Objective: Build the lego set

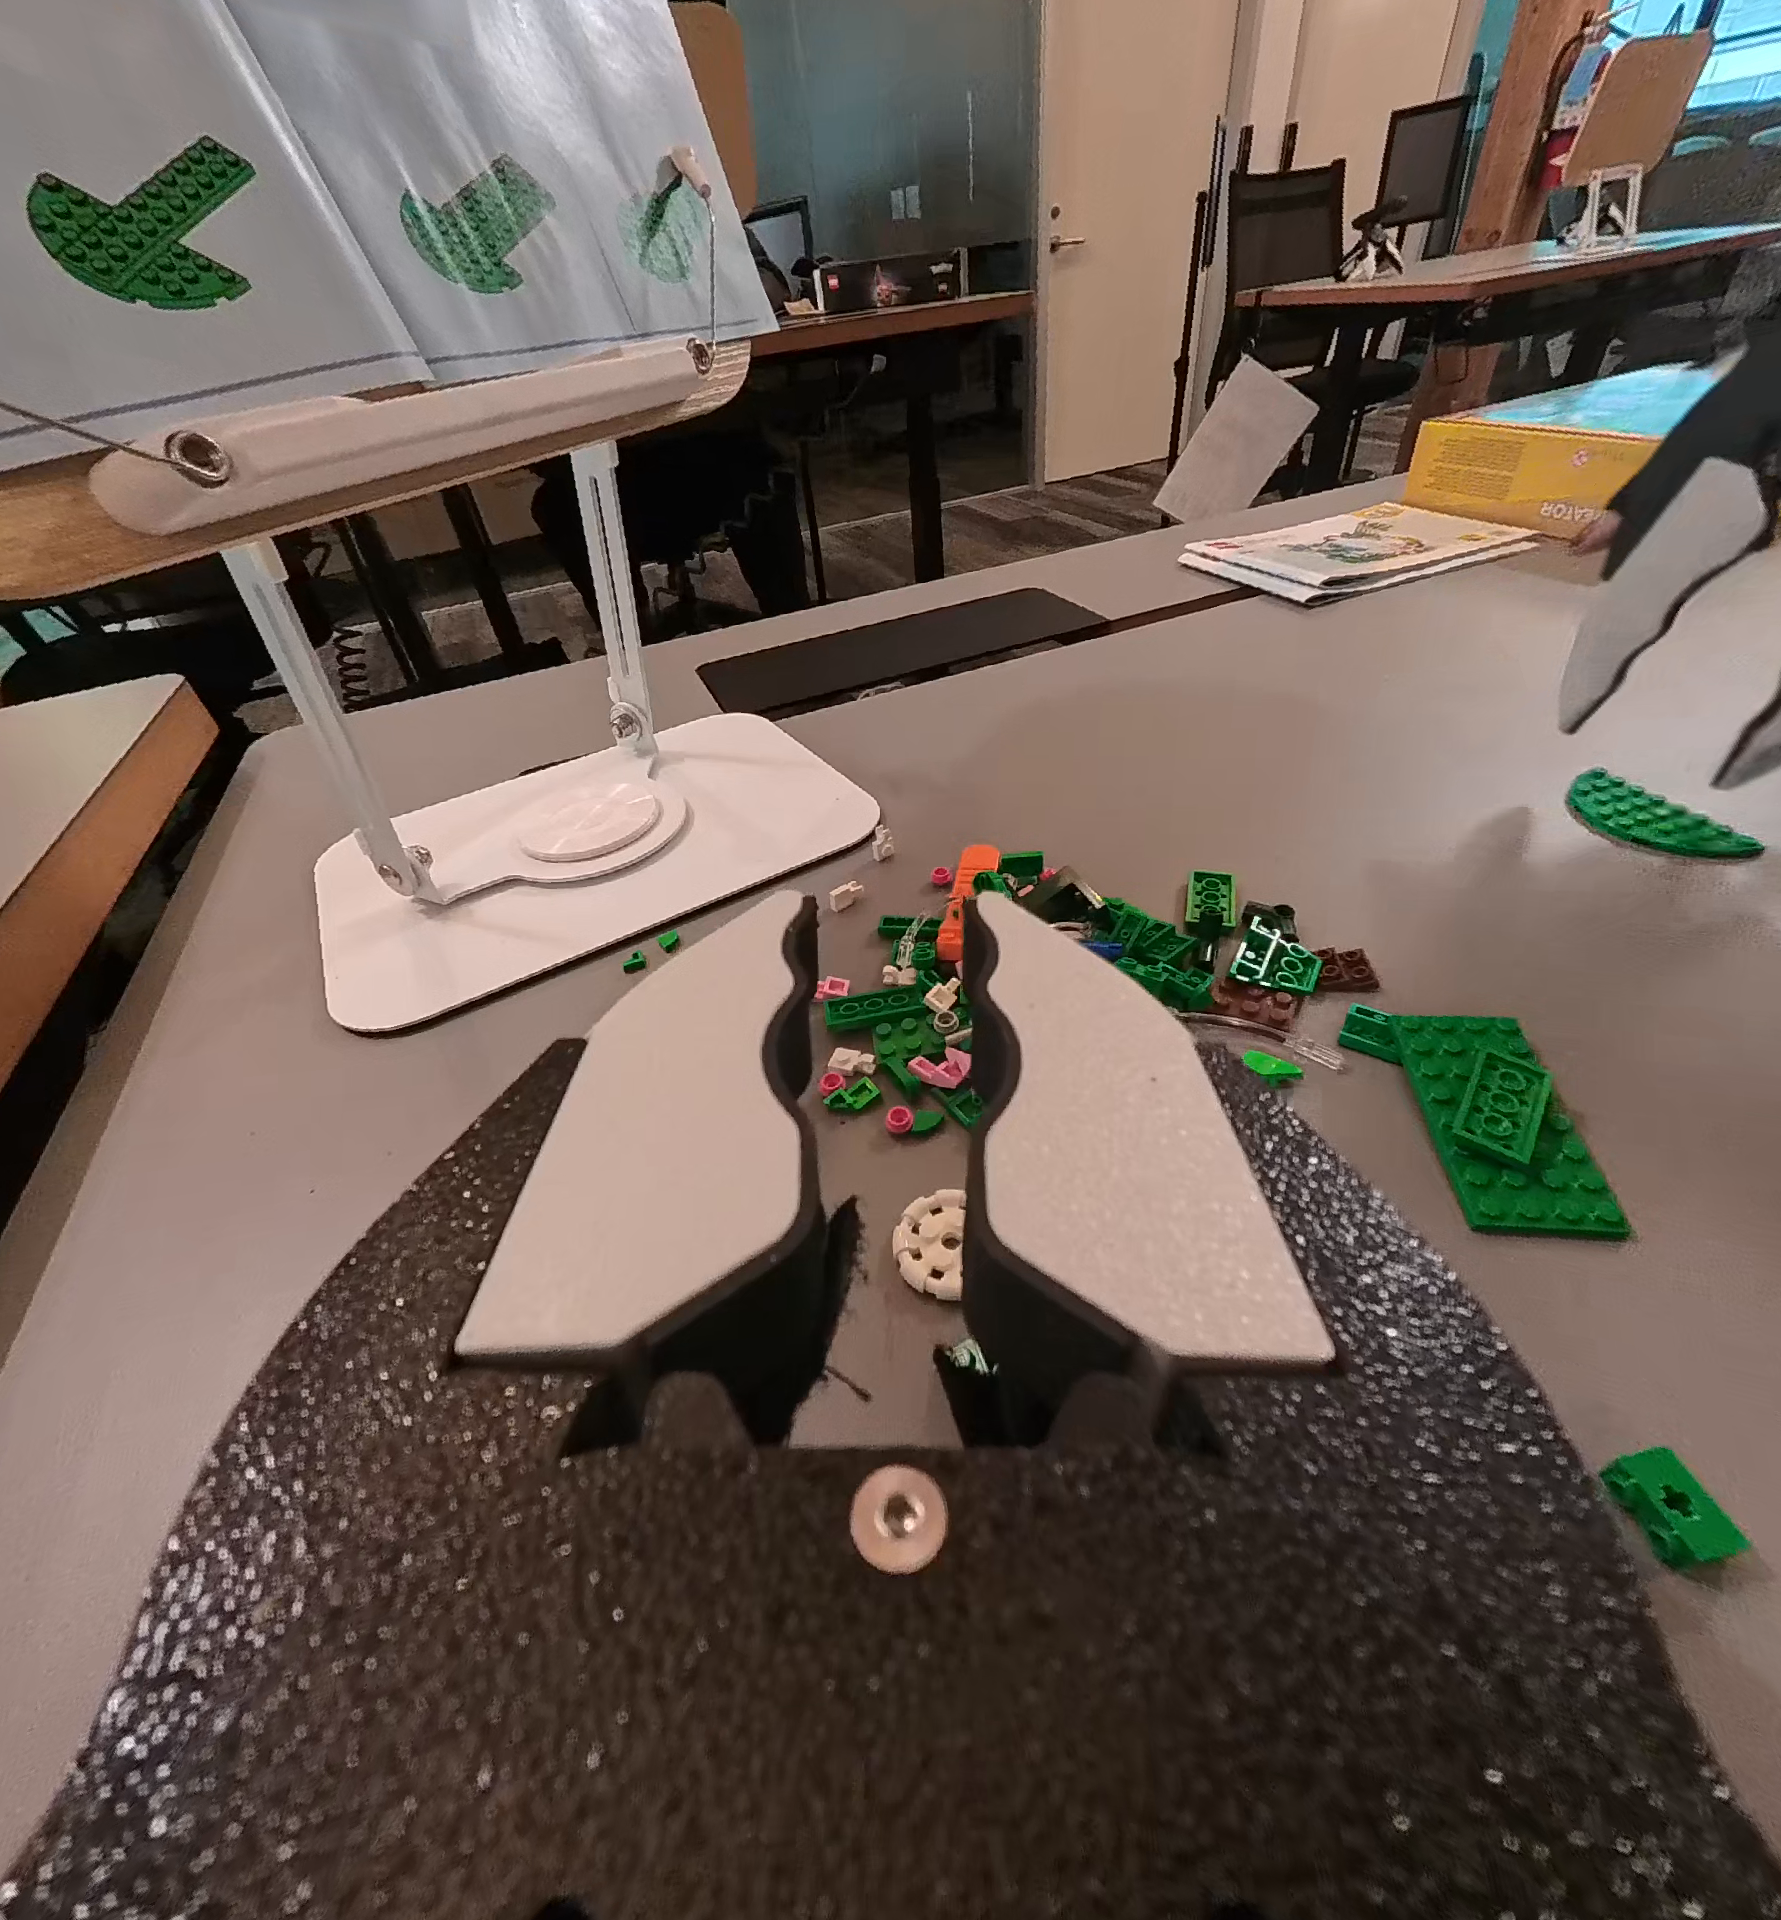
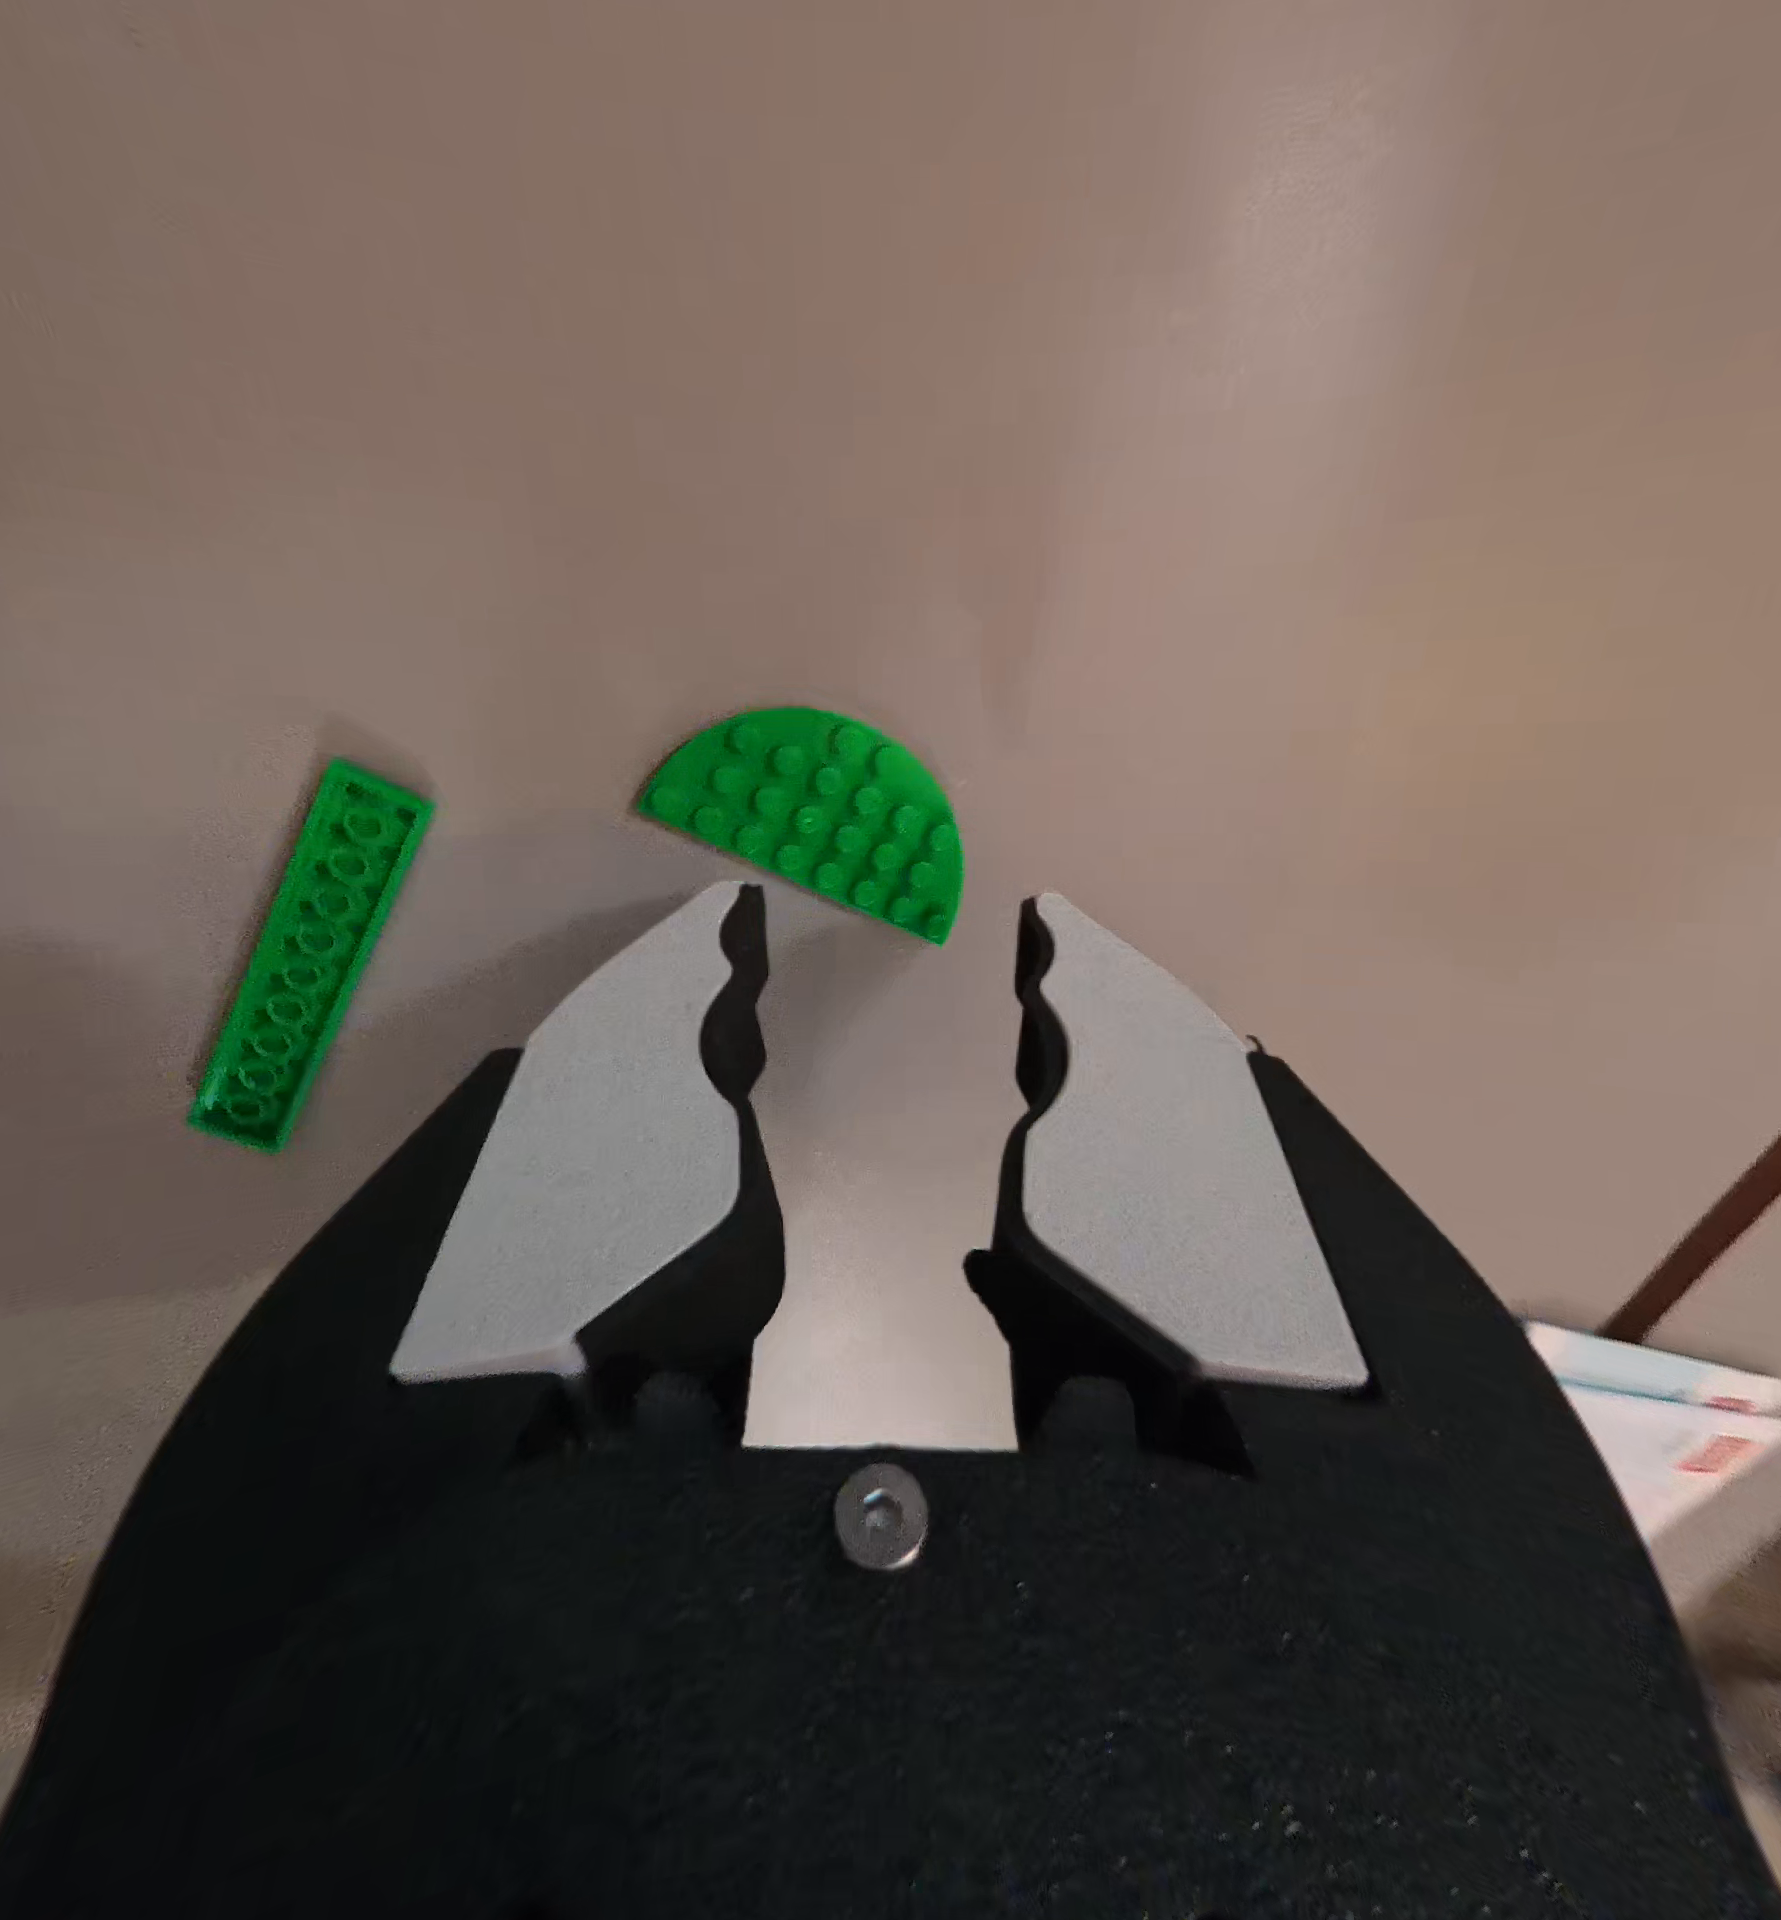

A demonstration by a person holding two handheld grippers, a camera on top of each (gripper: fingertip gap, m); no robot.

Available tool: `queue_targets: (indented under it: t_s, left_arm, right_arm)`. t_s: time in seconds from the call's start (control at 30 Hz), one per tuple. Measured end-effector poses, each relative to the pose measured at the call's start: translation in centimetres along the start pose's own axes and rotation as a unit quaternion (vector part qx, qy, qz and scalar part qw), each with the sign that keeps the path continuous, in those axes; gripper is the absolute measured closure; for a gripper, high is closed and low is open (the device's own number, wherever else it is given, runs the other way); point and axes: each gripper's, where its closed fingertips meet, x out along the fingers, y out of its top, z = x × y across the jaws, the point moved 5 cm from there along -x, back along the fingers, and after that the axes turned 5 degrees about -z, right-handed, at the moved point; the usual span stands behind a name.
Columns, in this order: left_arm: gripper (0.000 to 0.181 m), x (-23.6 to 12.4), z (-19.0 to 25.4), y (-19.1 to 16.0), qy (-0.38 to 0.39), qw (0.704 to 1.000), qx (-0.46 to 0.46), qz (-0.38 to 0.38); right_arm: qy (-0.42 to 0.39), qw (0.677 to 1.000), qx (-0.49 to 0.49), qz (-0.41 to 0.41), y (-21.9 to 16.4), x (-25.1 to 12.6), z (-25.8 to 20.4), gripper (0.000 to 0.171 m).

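A pile of small Lego pieces (image 1: 1073, 966), mostly green with some pink, white, brown and orange, lies on the grey table. My left gripper (image 1: 891, 914) is open and empty, low over the pile's near edge. A white round piece (image 1: 930, 1242) lies between its fingers. A green half-round plate (image 2: 813, 821) lies studs up just ahead of my right gripper (image 2: 891, 904), which is open and empty; the plate also shows in the left wrist view (image 1: 1655, 829) under that gripper (image 1: 1655, 753). A long green plate (image 2: 309, 956) lies upside down to the left.
A white book stand (image 1: 595, 883) holding an instruction sheet (image 1: 294, 208) stands at the back left. A large green plate (image 1: 1499, 1122) with a brick on it lies right of the pile. A yellow box (image 1: 1551, 457) and booklets (image 1: 1364, 551) lie at the far right. A small green piece (image 1: 1675, 1507) lies near. Across from one pair of fingers to the other is roughly 35 cm. The long green plate (image 2: 309, 956) is closer to my right gripper, around 8 cm from its tips; the left tips are 35 cm off.
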Motion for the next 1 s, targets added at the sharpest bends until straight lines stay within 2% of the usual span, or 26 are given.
queue_targets:
  t_s: [0.13, 0.27, 0.47, 0.53, 0.63, 0.8, 0.9, 1.0]
  left_arm:
    - [0.156, 0.2, 0.1, -0.2, 0.000, 1.000, 0.007, -0.008]
    - [0.156, 0.2, 0.1, -0.3, 0.001, 1.000, 0.007, -0.011]
    - [0.156, 0.2, 0.1, -0.3, 0.001, 1.000, 0.010, -0.014]
    - [0.156, 0.3, 0.1, -0.3, 0.000, 1.000, 0.010, -0.014]
    - [0.156, 0.3, 0.1, -0.3, -0.001, 1.000, 0.009, -0.013]
    - [0.156, 0.2, 0.1, -0.3, -0.002, 1.000, 0.007, -0.012]
    - [0.156, 0.2, 0.1, -0.3, -0.002, 1.000, 0.006, -0.011]
    - [0.156, 0.2, 0.1, -0.2, -0.002, 1.000, 0.005, -0.010]
  right_arm:
    - [-0.010, 0.992, -0.111, -0.068, 0.4, 0.6, -1.2, 0.123]
    - [-0.008, 0.975, -0.199, -0.098, 1.3, 0.7, -1.0, 0.126]
    - [0.039, 0.961, -0.242, -0.125, 1.9, 1.7, -0.7, 0.123]
    - [0.040, 0.964, -0.235, -0.123, 2.2, 1.7, -0.4, 0.132]
    - [0.061, 0.975, -0.171, -0.129, 2.2, 1.8, 0.0, 0.134]
    - [0.078, 0.987, 0.030, -0.141, 1.8, 1.9, 1.2, 0.136]
    - [0.089, 0.974, 0.153, -0.141, 0.5, 1.9, 1.7, 0.136]
    - [0.112, 0.939, 0.299, -0.125, -0.5, 1.7, 1.9, 0.136]
